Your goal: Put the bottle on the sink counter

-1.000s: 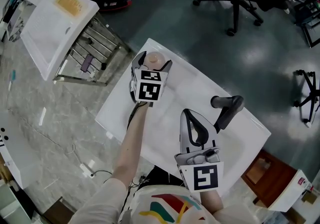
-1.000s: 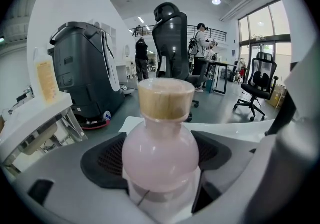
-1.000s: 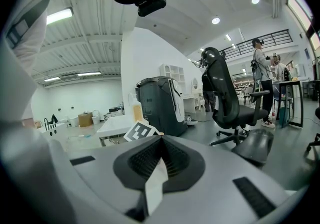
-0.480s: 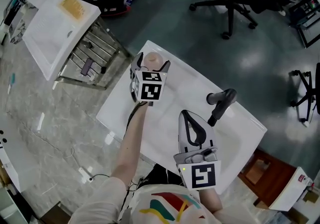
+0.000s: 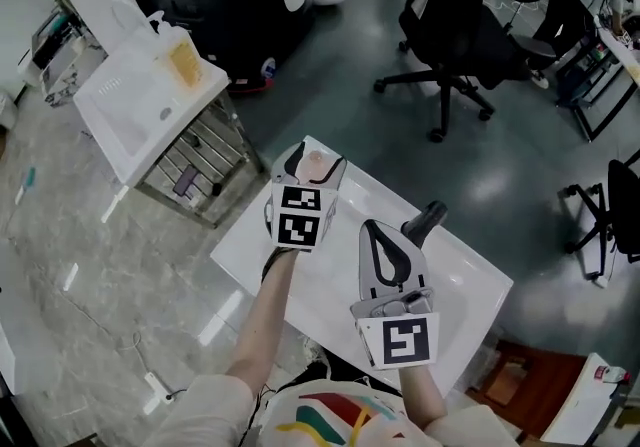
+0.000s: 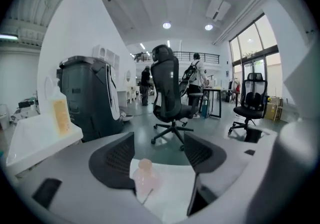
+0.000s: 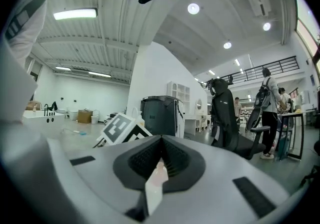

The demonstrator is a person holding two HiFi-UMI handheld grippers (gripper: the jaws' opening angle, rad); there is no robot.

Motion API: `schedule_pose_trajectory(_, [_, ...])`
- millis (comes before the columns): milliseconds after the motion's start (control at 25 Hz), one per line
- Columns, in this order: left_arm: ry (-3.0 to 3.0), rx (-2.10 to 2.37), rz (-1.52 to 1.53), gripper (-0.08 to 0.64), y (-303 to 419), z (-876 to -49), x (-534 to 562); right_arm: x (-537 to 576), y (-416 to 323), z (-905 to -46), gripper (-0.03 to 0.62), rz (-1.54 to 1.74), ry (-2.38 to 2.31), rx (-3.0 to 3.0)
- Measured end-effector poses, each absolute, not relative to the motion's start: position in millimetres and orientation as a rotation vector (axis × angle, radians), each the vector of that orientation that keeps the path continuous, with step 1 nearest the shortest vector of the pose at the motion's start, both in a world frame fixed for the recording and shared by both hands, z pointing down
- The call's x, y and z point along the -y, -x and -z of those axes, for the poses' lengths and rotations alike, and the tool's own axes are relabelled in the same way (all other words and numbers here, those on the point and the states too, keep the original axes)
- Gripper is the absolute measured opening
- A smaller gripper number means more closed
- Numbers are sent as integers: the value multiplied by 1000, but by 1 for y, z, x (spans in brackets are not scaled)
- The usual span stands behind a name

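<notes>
A small pale pink bottle (image 5: 317,170) stands upright near the far corner of the white sink counter (image 5: 260,245). My left gripper (image 5: 311,160) reaches around it. In the left gripper view the bottle (image 6: 145,178) sits close to the left pad (image 6: 117,160), and a wide gap separates it from the right pad (image 6: 202,155). The jaws are closing, with the bottle between them and not pinched. My right gripper (image 5: 379,232) hovers over the counter's middle with its jaws shut (image 7: 160,160) and holds nothing.
A black faucet (image 5: 423,220) rises just right of the right gripper. A second white sink unit (image 5: 140,105) on a metal frame stands at the upper left with a yellowish bottle (image 5: 184,62) on it. Office chairs (image 5: 450,45) and a dark bin (image 6: 87,97) stand beyond.
The head view has tilted up, so more of the room shows. Both grippers keep their places over the counter, the left one still around the bottle.
</notes>
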State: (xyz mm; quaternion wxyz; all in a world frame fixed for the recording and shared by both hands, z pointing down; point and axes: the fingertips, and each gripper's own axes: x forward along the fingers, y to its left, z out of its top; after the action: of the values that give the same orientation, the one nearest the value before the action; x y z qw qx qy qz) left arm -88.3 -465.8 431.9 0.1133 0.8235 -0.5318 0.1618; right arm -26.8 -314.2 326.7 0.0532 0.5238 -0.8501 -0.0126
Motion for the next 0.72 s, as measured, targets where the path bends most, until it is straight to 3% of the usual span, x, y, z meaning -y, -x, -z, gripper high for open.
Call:
schedule_pose_trajectory(360, [-2628,1688,-106,162,97,-259,373,278,36,-248,11,215,-1639,2650])
schedule_pose_trajectory(480, [-2687,1696,3,139,95,-224,328,258,41,-231,11,263,-1637,2679])
schedule_pose_trajectory(720, [-2714,1832,237,20,111,-179,238,222,49,-207,11,344,-1642,2746])
